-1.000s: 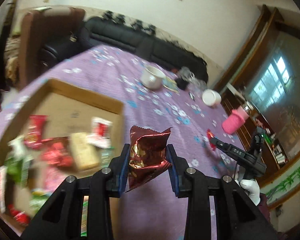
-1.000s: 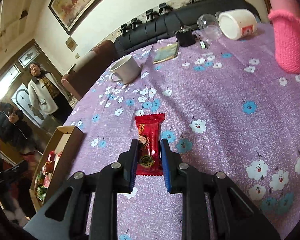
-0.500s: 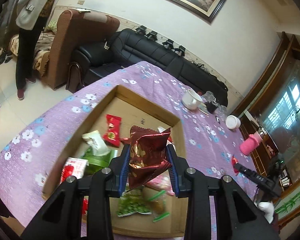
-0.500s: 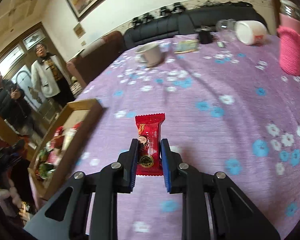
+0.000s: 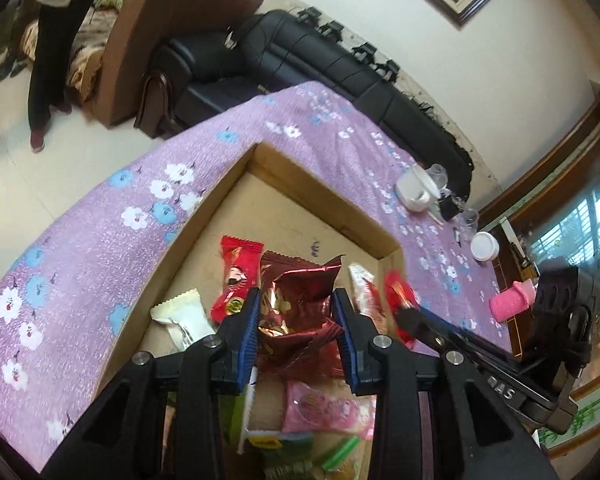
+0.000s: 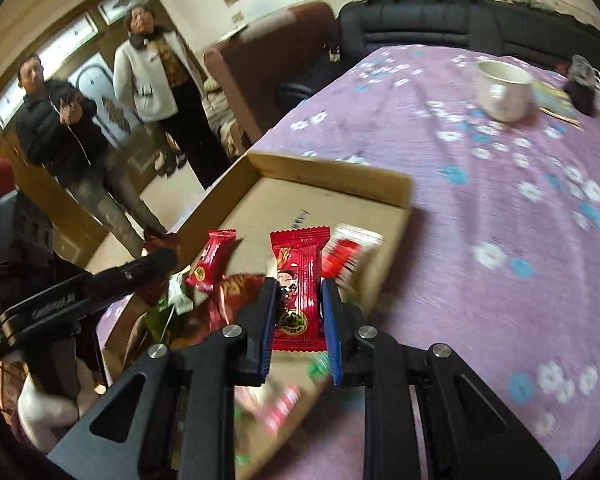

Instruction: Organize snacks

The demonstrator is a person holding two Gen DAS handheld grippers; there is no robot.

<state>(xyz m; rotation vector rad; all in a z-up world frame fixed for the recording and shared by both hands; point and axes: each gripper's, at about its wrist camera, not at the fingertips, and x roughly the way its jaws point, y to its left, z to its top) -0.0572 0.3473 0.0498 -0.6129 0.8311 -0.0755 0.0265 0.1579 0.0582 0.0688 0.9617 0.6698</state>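
Observation:
A shallow cardboard box lies on the purple flowered tablecloth and holds several snack packs. My left gripper is shut on a crinkled dark red foil packet, held over the box's inside. In the right wrist view, my right gripper is shut on a bright red candy pack, held over the box near its right wall. From the left wrist view the right gripper shows at the box's right edge with the red pack blurred at its tip. The left gripper appears in the right wrist view at the left.
A white mug, a white lidded jar, clear glasses and a pink knitted bottle sleeve stand farther along the table. A black sofa and a brown armchair are behind it. Two people stand beyond the table's edge.
Both grippers have moved with their packs from the open cloth to over the box. The right one travelled left from the flowered cloth, and the left one went lower towards the box.

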